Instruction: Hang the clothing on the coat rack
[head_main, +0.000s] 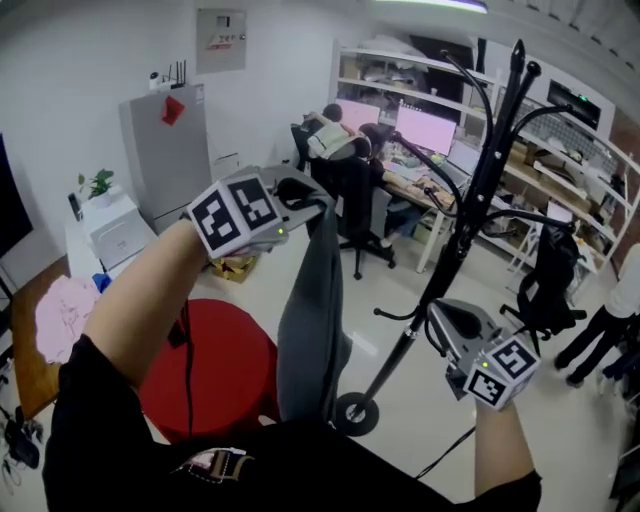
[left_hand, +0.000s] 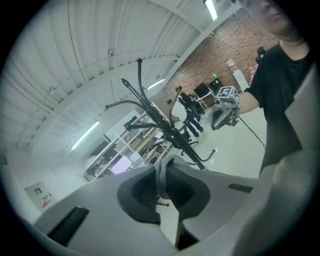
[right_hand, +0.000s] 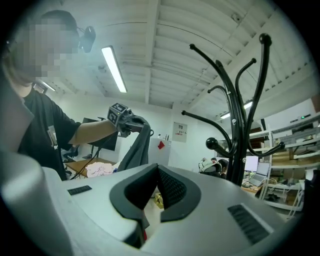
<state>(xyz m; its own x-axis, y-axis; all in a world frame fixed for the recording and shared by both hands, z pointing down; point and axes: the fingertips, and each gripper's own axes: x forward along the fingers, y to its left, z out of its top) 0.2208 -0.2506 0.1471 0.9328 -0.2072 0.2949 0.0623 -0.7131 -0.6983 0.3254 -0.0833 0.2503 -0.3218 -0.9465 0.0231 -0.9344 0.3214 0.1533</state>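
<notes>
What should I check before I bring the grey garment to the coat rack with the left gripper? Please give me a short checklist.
1. Left gripper grip on the grey garment: ok, jaws shut on the fabric.
2. Right gripper free: ok, jaws shut with nothing between them.
3. Coat rack upright: ok.
4. Hooks bare: ok, nothing hangs on them.
5. Garment's lower end hangs free: cannot tell, it is out of sight.

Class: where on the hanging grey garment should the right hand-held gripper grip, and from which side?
Probably the upper fold of the garment, just below the left hand-held gripper, from the coat rack side: it hangs gathered and narrow from that one pinch.
</notes>
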